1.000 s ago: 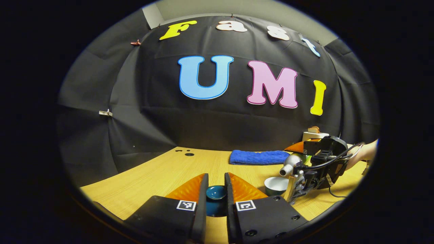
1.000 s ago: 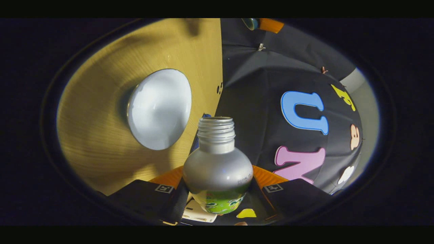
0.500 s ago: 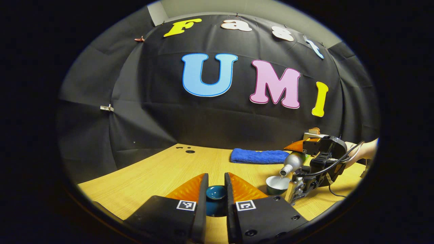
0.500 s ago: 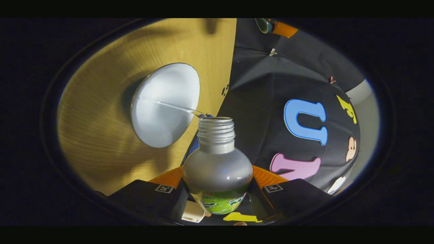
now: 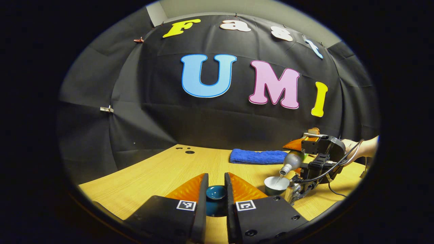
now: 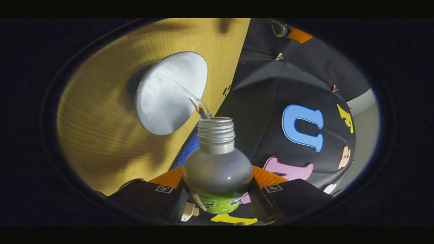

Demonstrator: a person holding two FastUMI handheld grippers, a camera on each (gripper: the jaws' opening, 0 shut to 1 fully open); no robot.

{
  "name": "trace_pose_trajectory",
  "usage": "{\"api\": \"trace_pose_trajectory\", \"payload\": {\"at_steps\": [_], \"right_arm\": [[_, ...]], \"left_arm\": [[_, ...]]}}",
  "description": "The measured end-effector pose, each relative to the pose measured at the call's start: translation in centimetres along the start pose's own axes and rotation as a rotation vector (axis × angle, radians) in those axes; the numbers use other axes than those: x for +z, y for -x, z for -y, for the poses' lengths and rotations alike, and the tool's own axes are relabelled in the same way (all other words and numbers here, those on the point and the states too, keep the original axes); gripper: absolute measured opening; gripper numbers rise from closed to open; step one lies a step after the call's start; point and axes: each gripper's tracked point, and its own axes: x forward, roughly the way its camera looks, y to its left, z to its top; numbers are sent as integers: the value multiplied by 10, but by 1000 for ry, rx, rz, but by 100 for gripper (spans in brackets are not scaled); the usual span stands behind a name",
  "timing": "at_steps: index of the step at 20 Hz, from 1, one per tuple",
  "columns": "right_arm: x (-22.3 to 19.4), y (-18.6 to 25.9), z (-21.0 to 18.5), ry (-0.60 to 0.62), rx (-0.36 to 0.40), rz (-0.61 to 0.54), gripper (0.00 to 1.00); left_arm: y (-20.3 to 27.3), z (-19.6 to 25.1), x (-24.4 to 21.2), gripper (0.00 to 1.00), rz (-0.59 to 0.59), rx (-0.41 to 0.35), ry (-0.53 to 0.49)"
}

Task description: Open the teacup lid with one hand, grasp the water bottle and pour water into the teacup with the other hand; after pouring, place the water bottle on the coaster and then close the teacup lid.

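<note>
Right gripper view records the right gripper (image 6: pixel 217 189) pinching the tilted water bottle (image 6: pixel 217 169), water streaming into the open teacup (image 6: pixel 169 95) at ten o'clock; left gripper (image 5: pixel 216 195) clamps the lid (image 5: pixel 216 192); coaster placement and lid closing remain.

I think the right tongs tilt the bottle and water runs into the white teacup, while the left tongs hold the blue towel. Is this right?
Not quite. The left tongs hold the dark teal teacup lid, not the blue towel, which lies flat on the table farther back, as the left gripper view shows. The rest stands: the right tongs tilt the bottle, and water runs into the white teacup.
</note>
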Motion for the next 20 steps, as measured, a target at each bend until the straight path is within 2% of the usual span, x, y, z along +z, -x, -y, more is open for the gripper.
{"api": "trace_pose_trajectory", "payload": {"at_steps": [5, 20], "right_arm": [[-1, 1, 7, 51, -25, 7, 80], [2, 2, 15, 164, -30, 17, 80]], "left_arm": [[1, 2, -2, 28, -7, -7, 2], [3, -18, -7, 29, -28, 7, 30]]}}
